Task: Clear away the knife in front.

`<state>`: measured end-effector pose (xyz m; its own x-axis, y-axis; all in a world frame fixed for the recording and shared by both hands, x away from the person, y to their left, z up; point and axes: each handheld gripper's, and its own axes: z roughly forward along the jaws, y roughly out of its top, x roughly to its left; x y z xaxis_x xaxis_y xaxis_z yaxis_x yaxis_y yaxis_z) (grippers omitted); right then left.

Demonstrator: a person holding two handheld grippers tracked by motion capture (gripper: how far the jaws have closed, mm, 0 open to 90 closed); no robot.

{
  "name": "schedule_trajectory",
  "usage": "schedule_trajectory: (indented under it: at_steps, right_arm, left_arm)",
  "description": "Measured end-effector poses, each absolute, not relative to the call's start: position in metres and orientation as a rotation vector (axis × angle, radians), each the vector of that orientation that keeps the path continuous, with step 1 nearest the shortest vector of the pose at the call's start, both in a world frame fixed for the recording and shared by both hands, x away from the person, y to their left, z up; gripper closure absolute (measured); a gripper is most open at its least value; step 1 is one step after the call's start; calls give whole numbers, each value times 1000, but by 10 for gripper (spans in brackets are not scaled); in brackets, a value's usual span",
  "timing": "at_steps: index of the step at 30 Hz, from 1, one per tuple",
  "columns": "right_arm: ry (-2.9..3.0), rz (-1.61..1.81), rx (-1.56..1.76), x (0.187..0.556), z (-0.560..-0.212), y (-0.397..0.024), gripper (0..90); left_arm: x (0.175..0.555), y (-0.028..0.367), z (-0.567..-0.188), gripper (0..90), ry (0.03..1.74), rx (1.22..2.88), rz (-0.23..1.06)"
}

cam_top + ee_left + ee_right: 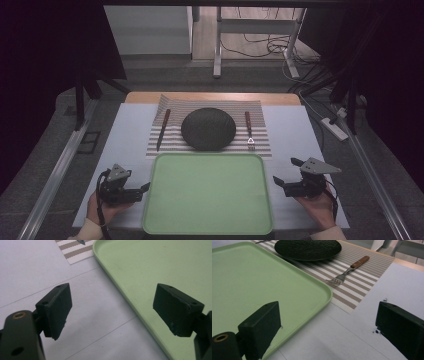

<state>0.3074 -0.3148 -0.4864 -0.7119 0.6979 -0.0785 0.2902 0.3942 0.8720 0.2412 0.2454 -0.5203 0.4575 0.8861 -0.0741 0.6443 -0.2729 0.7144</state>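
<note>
Left gripper [142, 189]: jaws spread wide, nothing held between them; seen low at the left edge of the green tray [165, 210], carried by the left hand [102, 207]. In the left gripper view one jaw hangs over the tray rim [117, 292], the other over the bare table; no contact can be made out.

Right gripper [283, 177]: jaws likewise held well apart and empty, just beside the tray's right edge, carried by the right hand [320, 207]. In the right gripper view the tray corner [322, 293] lies between the jaws, with no contact seen.

Tray: placed at the near middle of the table, between the two grippers, nothing on it.

No brand, label or writing can be read anywhere.

Surface: a pale grey-white table top [130, 135] with a wooden far edge. A striped placemat [260, 145] is laid beyond the tray, bearing a dark round plate [208, 128], a wooden-handled knife [163, 129] to its left and a wooden-handled fork [249, 130] to its right.

Room: dim; dark curtains at both sides, table legs and loose cables [260, 47] on the floor beyond.
</note>
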Motion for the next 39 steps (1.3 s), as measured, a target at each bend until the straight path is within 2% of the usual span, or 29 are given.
schedule_trajectory:
  at_steps: [17,39]
  right_arm:
    - [2235,1266,863,306,-488,-311,68]
    - [2254,1257,863,302,-490,-314,68]
  left_arm:
    - [240,249,-516,166,1277,2003,454]
    - [278,238,-492,178,1261,1992,464]
